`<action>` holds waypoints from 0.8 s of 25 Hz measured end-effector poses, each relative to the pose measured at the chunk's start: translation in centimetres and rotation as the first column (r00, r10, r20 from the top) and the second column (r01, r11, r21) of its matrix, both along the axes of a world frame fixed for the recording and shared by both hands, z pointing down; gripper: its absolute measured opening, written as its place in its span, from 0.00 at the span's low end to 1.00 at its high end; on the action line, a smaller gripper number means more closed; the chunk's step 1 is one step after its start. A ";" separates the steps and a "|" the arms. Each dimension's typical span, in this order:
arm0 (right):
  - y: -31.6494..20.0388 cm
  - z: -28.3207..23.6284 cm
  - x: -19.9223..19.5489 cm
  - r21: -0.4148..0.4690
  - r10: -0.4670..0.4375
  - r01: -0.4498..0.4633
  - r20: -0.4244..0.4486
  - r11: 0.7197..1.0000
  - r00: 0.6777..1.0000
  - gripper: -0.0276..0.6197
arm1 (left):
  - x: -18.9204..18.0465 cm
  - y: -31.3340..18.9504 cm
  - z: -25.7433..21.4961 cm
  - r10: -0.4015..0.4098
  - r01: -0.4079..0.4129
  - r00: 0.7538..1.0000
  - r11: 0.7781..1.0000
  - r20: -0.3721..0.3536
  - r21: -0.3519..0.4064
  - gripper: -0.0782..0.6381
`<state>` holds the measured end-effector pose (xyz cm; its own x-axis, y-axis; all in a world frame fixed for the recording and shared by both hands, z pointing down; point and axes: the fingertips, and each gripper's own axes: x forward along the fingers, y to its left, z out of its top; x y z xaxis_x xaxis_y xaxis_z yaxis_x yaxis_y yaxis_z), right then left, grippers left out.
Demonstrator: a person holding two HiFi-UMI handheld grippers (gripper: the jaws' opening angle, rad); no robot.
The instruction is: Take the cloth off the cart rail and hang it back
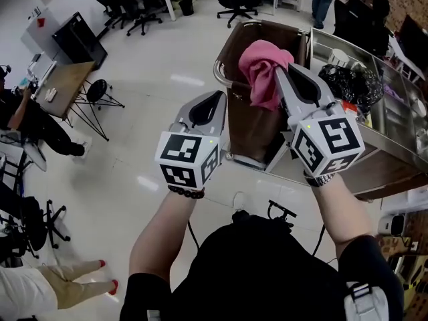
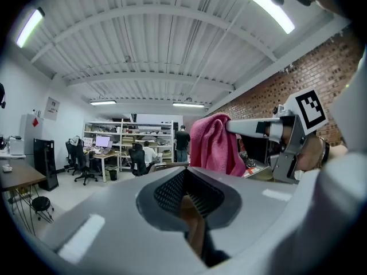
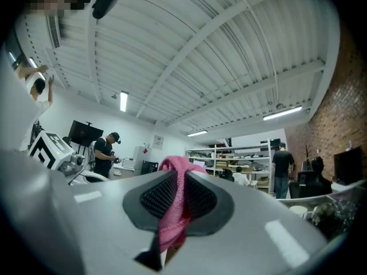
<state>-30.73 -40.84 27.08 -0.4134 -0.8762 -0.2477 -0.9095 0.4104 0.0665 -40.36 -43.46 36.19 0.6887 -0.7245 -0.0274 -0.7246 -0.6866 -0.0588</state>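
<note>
Cloth [image 1: 264,72], pink, is off the cart rail [image 1: 219,72] and hangs in the air over the cart's brown bin. It is bunched at the top and drapes down. In the head view its long axis runs 12 to 6 o'clock, with the free end pointing to 6.

Right gripper [image 1: 283,72] is clamped on the upper fold, and the cloth lies at its 9 o'clock. Left gripper [image 1: 214,99] has its jaws together on nothing. It sits at the cloth's 8 o'clock, apart from it.

The rail lies at the cloth's 9 o'clock, near the left gripper's tip. Judgement: rehanging requires the right gripper to carry the free end over the rail toward 9 o'clock.
</note>
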 end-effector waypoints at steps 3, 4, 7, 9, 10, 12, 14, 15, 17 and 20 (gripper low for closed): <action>-2.8 -0.1 0.6 0.007 0.017 -0.017 0.013 1.000 1.000 0.10 | 0.3 -3.0 -0.1 0.015 -0.015 1.000 1.000 0.008 0.002 0.12; -4.2 -0.9 1.1 0.007 0.022 -0.022 0.018 1.000 1.000 0.10 | 0.7 -4.5 -0.9 0.018 -0.018 1.000 1.000 0.009 0.002 0.12; -10.3 -5.1 3.3 -0.011 0.040 -0.039 0.036 0.999 0.999 0.10 | 2.4 -10.5 -5.3 0.029 -0.028 0.999 1.000 0.016 -0.011 0.12; -13.9 -6.9 3.9 -0.023 0.045 -0.044 0.040 0.999 0.998 0.10 | 2.9 -14.1 -7.3 0.032 -0.032 0.999 0.999 0.016 -0.020 0.12; -14.8 -6.8 3.8 -0.025 0.047 -0.046 0.041 0.999 0.998 0.10 | 2.9 -15.2 -7.4 0.035 -0.035 0.999 0.999 0.015 -0.021 0.12; -15.1 -5.2 3.0 -0.023 0.054 -0.053 0.042 0.998 0.998 0.10 | 2.2 -15.7 -6.1 0.044 -0.044 0.999 0.999 0.012 -0.014 0.12; -15.4 -3.3 2.0 -0.022 0.060 -0.060 0.041 0.998 0.997 0.10 | 1.2 -16.0 -4.4 0.051 -0.051 0.999 0.999 0.006 -0.008 0.12; -16.3 -2.9 1.9 -0.024 0.063 -0.062 0.040 0.998 0.997 0.10 | 1.1 -16.8 -4.1 0.051 -0.051 0.999 0.999 0.003 -0.008 0.12; -19.6 -3.7 2.8 -0.036 0.065 -0.063 0.040 0.997 0.997 0.10 | 1.9 -20.0 -4.8 0.050 -0.050 0.999 0.998 0.003 -0.023 0.12; -25.2 -6.8 5.3 -0.066 0.067 -0.065 0.038 0.996 0.997 0.10 | 4.2 -25.4 -7.9 0.042 -0.042 0.999 0.998 0.004 -0.049 0.12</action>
<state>-25.42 -65.99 20.29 -0.3449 -0.9159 -0.2054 -0.9362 0.3515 0.0046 -36.11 -68.81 28.30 0.7186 -0.6954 0.0103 -0.6950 -0.7185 -0.0281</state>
